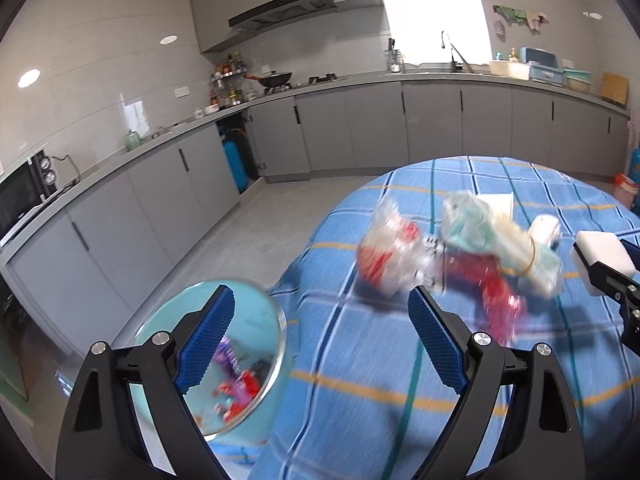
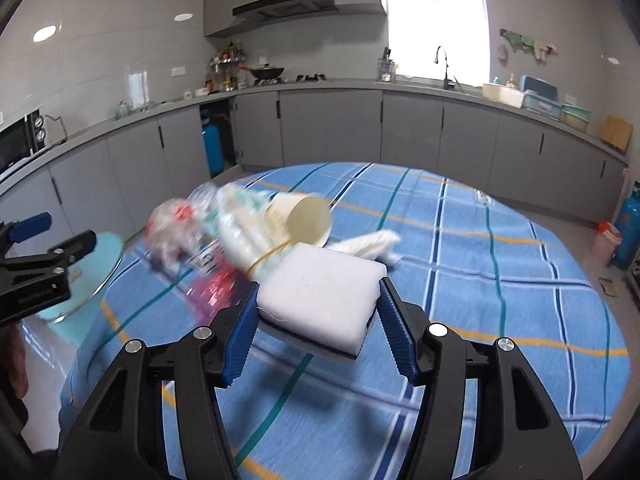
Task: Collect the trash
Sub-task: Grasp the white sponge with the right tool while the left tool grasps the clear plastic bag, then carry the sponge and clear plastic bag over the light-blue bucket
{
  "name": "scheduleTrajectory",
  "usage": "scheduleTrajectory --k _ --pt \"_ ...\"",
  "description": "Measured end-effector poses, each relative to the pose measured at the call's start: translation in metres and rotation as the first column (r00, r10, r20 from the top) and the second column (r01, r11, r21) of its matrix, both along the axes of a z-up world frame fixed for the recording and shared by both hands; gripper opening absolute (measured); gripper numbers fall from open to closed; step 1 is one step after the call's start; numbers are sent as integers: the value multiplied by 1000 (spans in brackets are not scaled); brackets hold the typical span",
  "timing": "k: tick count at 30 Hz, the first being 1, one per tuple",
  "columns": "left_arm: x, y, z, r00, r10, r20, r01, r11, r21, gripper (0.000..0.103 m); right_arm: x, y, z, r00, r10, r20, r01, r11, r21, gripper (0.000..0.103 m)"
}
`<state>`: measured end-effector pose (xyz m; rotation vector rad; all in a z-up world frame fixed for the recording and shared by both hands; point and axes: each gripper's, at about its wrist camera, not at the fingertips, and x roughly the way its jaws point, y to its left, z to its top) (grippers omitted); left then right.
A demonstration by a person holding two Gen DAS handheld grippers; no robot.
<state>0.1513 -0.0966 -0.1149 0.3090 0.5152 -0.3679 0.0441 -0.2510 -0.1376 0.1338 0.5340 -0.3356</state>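
A blurred heap of trash (image 1: 460, 252) lies on the blue checked tablecloth (image 1: 400, 360): clear plastic wrappers, red packets, a bundle with a rubber band. In the right wrist view the heap (image 2: 224, 236) also holds a tipped paper cup (image 2: 304, 218) and a white tissue (image 2: 372, 244). My left gripper (image 1: 320, 340) is open and empty, just short of the heap, over the table's edge. My right gripper (image 2: 316, 312) is shut on a white sponge (image 2: 320, 292) right behind the heap; the sponge also shows in the left wrist view (image 1: 604, 252).
A round teal bin (image 1: 240, 360) with wrappers inside stands on the floor left of the table; it also shows in the right wrist view (image 2: 100, 264). Grey kitchen cabinets (image 1: 360, 128) line the far wall. A blue gas cylinder (image 2: 630, 224) stands at right.
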Motion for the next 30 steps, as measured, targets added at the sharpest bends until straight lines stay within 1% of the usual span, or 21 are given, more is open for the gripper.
scheduleTrajectory --k 5,8,11,12,13,14,15,16,18,21,24,26,30 --pt "29 -33 -6 1000 -20 -23 20 1000 17 87 12 -17 6 1000 -18 14 18 1000 2 59" --pt "45 -48 -11 998 -30 -52 31 999 21 87 22 -27 5 1000 -16 11 16 1000 16 59" --pt "60 -60 -22 996 -32 -86 36 998 46 86 30 -31 3 1000 -11 8 10 1000 30 59" --pt "63 -63 -25 995 -35 -97 41 998 54 83 31 -32 2 1000 -9 7 9 999 32 59" --pt "65 -64 -29 993 -42 -108 49 997 57 76 32 -32 1 1000 -6 6 5 999 36 59" --pt "67 -66 -32 990 -55 -129 62 996 59 58 33 -33 0 1000 -2 4 2 999 39 59" --pt "68 -67 -35 987 -66 -148 75 995 59 44 34 -32 -1 1000 1 2 -2 999 43 59" --pt "68 -69 -37 984 -79 -162 89 994 57 38 35 -32 -2 1000 4 0 -4 999 46 59" --pt "63 -70 -38 985 -90 -149 102 992 72 25 34 -32 -2 1000 7 4 -7 999 52 59" --pt "57 -68 -36 984 -100 -148 112 991 71 19 32 -31 -1 1000 9 10 -9 999 53 59" --pt "48 -59 -31 987 -93 -131 102 993 65 18 31 -26 -1 1000 16 9 -16 999 52 59" --pt "39 -49 -25 992 -74 -103 80 995 63 18 30 -23 0 1000 21 11 -22 999 48 59" --pt "28 -29 -15 995 -55 -82 59 997 49 18 28 -11 5 999 39 18 -40 999 35 59"
